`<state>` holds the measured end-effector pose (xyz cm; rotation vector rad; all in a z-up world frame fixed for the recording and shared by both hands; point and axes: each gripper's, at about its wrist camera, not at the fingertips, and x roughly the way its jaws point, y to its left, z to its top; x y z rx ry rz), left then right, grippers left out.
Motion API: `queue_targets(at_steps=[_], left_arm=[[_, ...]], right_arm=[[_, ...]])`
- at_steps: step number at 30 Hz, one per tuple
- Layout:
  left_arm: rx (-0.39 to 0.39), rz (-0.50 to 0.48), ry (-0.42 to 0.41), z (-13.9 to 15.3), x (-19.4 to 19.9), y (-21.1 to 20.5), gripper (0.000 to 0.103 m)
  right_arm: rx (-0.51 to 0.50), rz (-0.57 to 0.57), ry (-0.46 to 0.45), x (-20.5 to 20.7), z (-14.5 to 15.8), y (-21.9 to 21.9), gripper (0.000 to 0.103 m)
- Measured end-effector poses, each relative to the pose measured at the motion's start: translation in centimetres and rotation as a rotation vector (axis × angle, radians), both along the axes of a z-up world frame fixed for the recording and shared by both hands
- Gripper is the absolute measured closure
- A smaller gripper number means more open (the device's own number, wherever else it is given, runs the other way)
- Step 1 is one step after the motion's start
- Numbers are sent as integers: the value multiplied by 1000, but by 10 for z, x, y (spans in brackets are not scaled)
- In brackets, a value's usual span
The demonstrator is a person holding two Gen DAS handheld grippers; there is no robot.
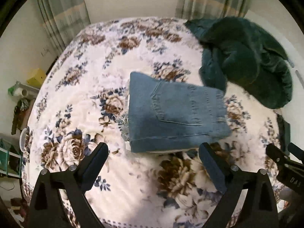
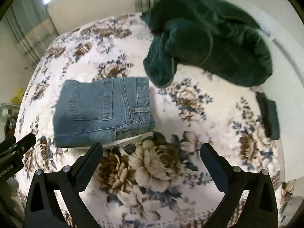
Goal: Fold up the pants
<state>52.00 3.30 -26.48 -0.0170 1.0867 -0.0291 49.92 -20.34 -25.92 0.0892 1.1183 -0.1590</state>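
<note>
jeans lay folded into a compact blue rectangle on the floral blanket that covered the bed, a back pocket and the waistband seams facing up. in the right wrist view the same jeans sat to the left of centre, with a belt loop showing near their right edge and a pale strip of lining peeking out beneath the near edge.

the left gripper hung above the blanket just short of the near edge of the denim, its two black fingers spread wide with nothing between them. the right gripper was likewise spread wide and held nothing, poised over a large brown rose in the pattern, the jeans just ahead of its left finger. each gripper showed at the edge of the other's view, so the two were side by side.

a dark green garment lay crumpled in a heap beyond the jeans toward the far right of the bed, its nearest fold close to their far right corner; whether they touched could not be told. a small dark folded item rested near the bed's right edge. striped curtains hung behind the bed.
</note>
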Motion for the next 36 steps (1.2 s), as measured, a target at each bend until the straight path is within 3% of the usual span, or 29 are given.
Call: queue_targets(at_steps=[9, 18, 27, 36], left_arm=[[12, 19, -157, 111, -105, -22, 6], [36, 93, -271, 186, -220, -39, 6], [19, 115, -330, 230, -293, -40, 6], [26, 108, -369, 248, -327, -33, 6]], right_arm=[[-20, 43, -145, -109, 129, -9, 0], [-19, 136, -298, -238, 241, -22, 0], [-26, 186, -366, -337, 303, -30, 0], [-18, 192, -410, -384, 335, -20, 0]])
